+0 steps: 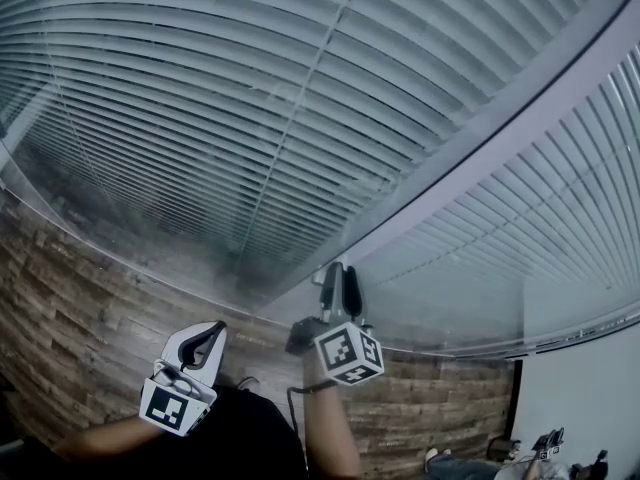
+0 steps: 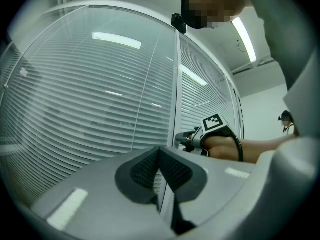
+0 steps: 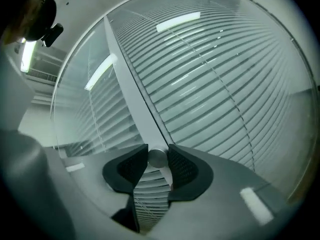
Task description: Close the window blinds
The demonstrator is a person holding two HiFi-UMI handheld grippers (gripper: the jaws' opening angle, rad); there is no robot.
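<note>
Slatted window blinds [image 1: 250, 118] hang behind glass panes, which a pale upright frame post [image 1: 480, 148] divides. In the right gripper view a small round silver knob [image 3: 156, 157] sits at the foot of that post [image 3: 130, 94]. My right gripper [image 3: 157, 154] is shut on the knob, one pad on each side. In the head view the right gripper [image 1: 337, 270] reaches level to the post's base. My left gripper [image 1: 214, 332] hangs lower left, away from the glass. Its jaws [image 2: 160, 153] are shut with nothing between them. The left gripper view also shows the right gripper [image 2: 186, 138] at the post.
Brown wood planks [image 1: 70, 308] run below the glass. A plain white wall [image 1: 585, 398] stands at the far right, with small dark objects [image 1: 545, 446] at its foot. Ceiling light strips reflect in the panes [image 3: 177, 21].
</note>
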